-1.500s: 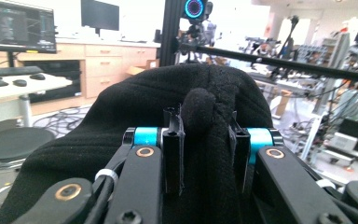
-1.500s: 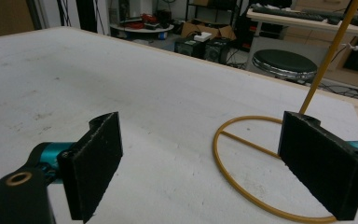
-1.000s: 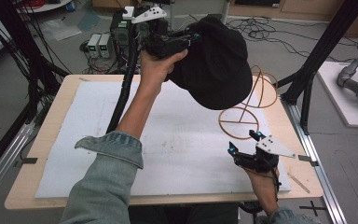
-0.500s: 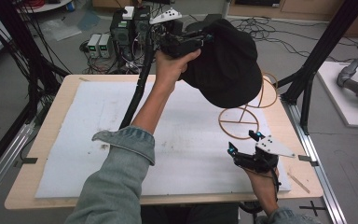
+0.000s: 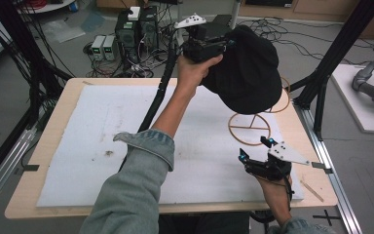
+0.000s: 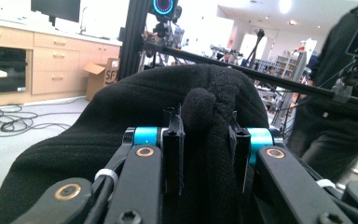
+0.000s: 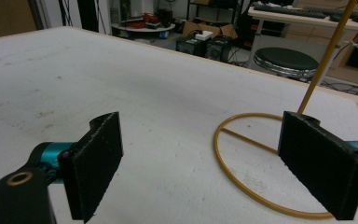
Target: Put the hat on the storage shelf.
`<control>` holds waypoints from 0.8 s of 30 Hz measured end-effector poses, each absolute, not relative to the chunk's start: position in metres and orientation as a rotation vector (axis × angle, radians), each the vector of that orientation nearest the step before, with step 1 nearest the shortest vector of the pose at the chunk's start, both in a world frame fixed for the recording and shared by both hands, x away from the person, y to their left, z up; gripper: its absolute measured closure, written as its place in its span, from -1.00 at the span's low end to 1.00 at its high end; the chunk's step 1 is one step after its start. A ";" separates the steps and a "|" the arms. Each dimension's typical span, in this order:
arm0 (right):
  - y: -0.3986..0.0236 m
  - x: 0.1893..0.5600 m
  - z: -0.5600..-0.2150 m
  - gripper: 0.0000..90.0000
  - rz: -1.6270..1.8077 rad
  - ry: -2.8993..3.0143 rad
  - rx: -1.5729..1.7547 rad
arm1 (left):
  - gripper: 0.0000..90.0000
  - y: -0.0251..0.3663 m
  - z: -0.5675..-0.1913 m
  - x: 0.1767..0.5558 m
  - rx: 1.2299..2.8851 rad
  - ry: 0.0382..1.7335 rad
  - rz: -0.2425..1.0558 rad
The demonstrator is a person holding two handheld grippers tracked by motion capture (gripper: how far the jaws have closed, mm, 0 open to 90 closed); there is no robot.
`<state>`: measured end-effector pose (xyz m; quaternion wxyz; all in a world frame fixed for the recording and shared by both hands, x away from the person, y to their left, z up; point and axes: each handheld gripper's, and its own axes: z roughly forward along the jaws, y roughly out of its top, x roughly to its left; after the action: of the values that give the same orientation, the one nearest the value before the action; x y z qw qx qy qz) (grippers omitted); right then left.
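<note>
Hat [image 5: 246,73] of black knitted fabric hangs in the air above the far right part of the table, lifted by the left gripper [image 5: 209,46], whose jaws pinch a bunched fold of the fabric between them. In the left gripper view the same fold [image 6: 209,135] stands squeezed between the two black pads, with the rest of the hat spreading out beyond and below them. Under and slightly behind the hat stands a thin yellow wire stand [image 5: 250,127], its round base ring lying flat on the white foam mat [image 5: 78,146] that covers the wooden table [image 5: 68,95]; the hat hides the top of the stand. The right gripper [image 5: 255,150] rests low at the near right of the mat, just in front of the ring, held by a hand in a denim sleeve. In the right gripper view its jaws stand spread wide apart with nothing between them, and the ring [image 7: 242,163] lies on the mat just beyond them.
</note>
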<state>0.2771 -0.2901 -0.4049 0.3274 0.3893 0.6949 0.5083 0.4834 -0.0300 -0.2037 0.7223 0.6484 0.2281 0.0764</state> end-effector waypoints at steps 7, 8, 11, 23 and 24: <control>-0.291 0.277 -0.405 -0.69 1.333 1.817 1.019 | 0.64 -0.047 -0.215 0.490 1.449 0.519 0.149; -0.291 0.277 -0.405 -0.69 1.332 1.816 1.015 | 0.64 -0.047 -0.215 0.490 1.449 0.519 0.149; -0.290 0.277 -0.405 -0.69 1.332 1.821 1.011 | 0.64 -0.056 -0.221 0.493 1.450 0.529 0.134; -0.289 0.277 -0.405 -0.69 1.336 1.827 1.013 | 0.63 -0.083 -0.235 0.500 1.486 0.535 0.110; -0.289 0.277 -0.405 -0.69 1.336 1.827 1.013 | 0.63 -0.083 -0.235 0.500 1.486 0.535 0.110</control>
<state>0.2766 -0.2892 -0.4054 0.3250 0.3863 0.6967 0.5097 0.5000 -0.0830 -0.2351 0.7027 0.6678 0.2404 0.0496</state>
